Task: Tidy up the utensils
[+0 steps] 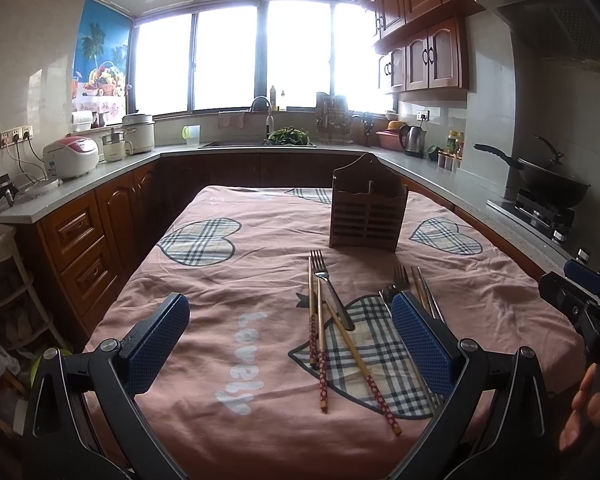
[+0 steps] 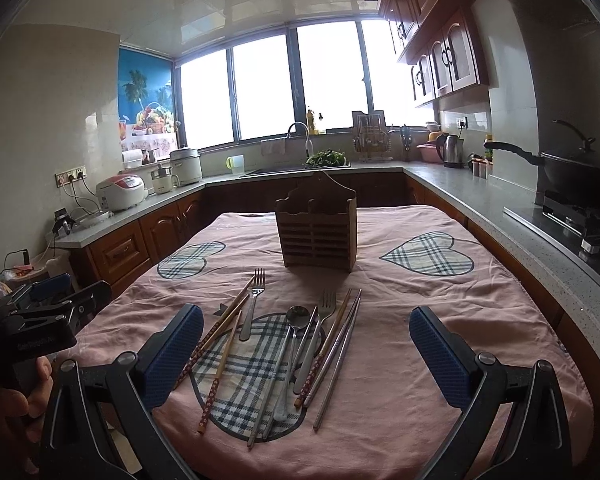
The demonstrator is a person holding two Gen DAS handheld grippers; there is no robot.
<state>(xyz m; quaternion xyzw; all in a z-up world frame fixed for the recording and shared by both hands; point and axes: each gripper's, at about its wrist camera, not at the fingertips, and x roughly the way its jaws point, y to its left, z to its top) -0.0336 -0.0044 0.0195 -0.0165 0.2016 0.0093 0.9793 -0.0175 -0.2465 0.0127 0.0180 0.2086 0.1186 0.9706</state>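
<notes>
Worktop under a pink cloth (image 2: 420, 320) printed "Lovely". Far centre, a wooden slatted holder (image 2: 316, 236), contents hidden. Near it lie forks (image 2: 254, 300), spoon (image 2: 298, 316) and chopsticks (image 2: 220, 372). Left gripper (image 1: 290, 344) and right gripper (image 2: 306, 360): jaws wide apart, holding nothing.

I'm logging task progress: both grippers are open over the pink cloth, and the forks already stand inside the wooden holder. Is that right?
Not quite. The forks lie on the pink cloth with the chopsticks, in front of the wooden holder, as the right wrist view shows. Both the left hand-held gripper and right hand-held gripper are open.
</notes>
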